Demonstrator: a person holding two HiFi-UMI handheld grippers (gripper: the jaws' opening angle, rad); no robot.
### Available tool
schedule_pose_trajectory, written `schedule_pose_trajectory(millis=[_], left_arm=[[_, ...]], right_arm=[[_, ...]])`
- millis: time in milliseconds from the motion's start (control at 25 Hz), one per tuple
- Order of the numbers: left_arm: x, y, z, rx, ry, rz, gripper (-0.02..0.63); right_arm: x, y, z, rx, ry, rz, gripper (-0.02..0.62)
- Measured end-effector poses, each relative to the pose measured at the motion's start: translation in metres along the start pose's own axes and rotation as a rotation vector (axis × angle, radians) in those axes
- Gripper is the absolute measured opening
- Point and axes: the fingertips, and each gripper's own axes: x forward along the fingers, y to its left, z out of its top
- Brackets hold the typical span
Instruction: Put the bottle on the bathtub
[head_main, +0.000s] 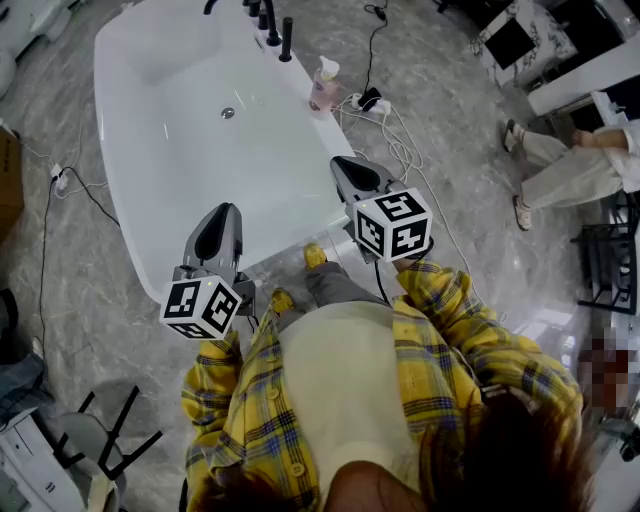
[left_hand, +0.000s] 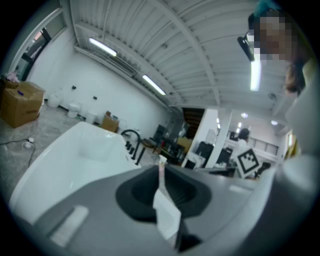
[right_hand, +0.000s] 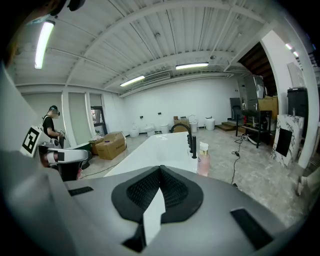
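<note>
A pink bottle (head_main: 323, 85) with a white pump stands at the right rim of the white bathtub (head_main: 150, 150), near the black taps. In the right gripper view the bottle (right_hand: 203, 160) shows ahead, right of the tub (right_hand: 160, 147), its base hidden behind the jaws. My left gripper (head_main: 222, 215) hovers over the tub's near end, shut and empty. My right gripper (head_main: 345, 165) hangs by the tub's near right edge, also shut with nothing in it. In the left gripper view the gripper (left_hand: 161, 172) points along the tub (left_hand: 75, 155).
A black faucet and taps (head_main: 275, 30) line the far rim. A power strip with cables (head_main: 368, 102) lies on the floor right of the bottle. A person (head_main: 570, 165) sits at the right. Cardboard boxes (right_hand: 111, 144) stand beyond the tub.
</note>
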Motion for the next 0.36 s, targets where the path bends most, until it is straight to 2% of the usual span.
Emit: schedule_pose_trajectory(millis=[360], left_arm=[[0.0010, 0.0052, 0.0038, -0.003, -0.009, 0.018, 0.037]], right_arm=[[0.0070, -0.0003, 0.0066, -0.014, 0.005, 0.011, 0.012]])
